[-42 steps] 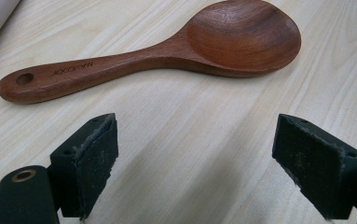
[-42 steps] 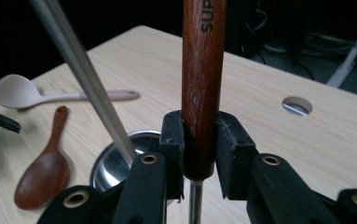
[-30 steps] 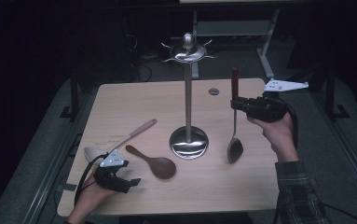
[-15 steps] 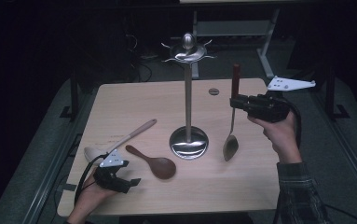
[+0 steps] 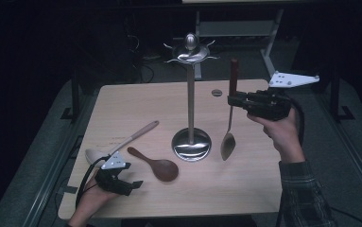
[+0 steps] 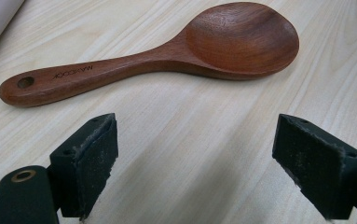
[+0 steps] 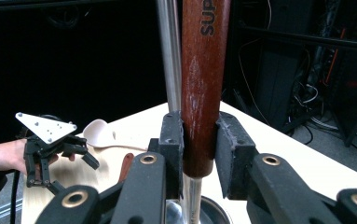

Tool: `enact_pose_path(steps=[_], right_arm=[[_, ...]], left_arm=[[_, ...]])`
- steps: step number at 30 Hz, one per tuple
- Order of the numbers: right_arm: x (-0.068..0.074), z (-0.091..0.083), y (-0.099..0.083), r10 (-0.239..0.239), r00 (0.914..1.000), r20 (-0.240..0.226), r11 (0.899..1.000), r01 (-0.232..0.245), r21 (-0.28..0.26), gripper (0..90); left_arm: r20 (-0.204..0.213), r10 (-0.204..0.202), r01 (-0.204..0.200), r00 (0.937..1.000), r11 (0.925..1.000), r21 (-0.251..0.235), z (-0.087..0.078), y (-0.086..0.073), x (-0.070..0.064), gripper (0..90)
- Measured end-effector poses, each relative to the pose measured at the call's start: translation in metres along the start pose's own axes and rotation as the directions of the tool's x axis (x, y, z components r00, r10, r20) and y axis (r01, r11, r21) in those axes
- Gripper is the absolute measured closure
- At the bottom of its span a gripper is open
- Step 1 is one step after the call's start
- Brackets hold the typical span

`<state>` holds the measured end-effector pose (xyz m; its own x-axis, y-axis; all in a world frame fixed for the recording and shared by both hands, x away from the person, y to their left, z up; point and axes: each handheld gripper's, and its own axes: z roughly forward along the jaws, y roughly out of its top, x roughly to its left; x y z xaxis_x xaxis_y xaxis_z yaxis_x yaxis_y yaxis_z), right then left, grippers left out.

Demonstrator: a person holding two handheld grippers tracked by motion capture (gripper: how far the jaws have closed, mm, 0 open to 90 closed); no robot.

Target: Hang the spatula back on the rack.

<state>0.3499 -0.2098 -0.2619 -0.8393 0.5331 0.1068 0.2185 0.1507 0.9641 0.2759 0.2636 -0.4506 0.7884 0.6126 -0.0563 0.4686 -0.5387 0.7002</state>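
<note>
Ladle (image 5: 229, 124) hung upright right of the stand (image 5: 191, 99), clamped by the right gripper (image 5: 232, 100); left gripper (image 6: 199, 163) gaped beside the spoon (image 6: 153, 49).

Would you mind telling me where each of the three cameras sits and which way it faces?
High view: above the person's side, looking forward and down on the table; forearms, left gripper, right gripper.
Left gripper view: rides the left gripper, facing the wooden spoon; open jaws.
Right gripper view: rides the right gripper, shut on the metal spoon, facing the stand; left hand.
Shared: the high view has the wooden spoon and stand.
</note>
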Motion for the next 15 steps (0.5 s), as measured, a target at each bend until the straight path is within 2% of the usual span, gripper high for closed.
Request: enact_pose_path(steps=[9,15], right_arm=[[0.006,0.003,0.019,-0.038,0.999,-0.022,0.999,0.037,-0.006,73.7],[0.008,0.005,0.024,-0.041,0.9986,-0.033,0.999,0.04,-0.009,73.6]], left_arm=[[0.0,0.0,0.0,1.0,1.0,-0.001,0.0,0.0,0.0,13.8],[0.0,0.002,-0.002,1.0,1.0,0.001,0.0,0.0,0.0,13.8]])
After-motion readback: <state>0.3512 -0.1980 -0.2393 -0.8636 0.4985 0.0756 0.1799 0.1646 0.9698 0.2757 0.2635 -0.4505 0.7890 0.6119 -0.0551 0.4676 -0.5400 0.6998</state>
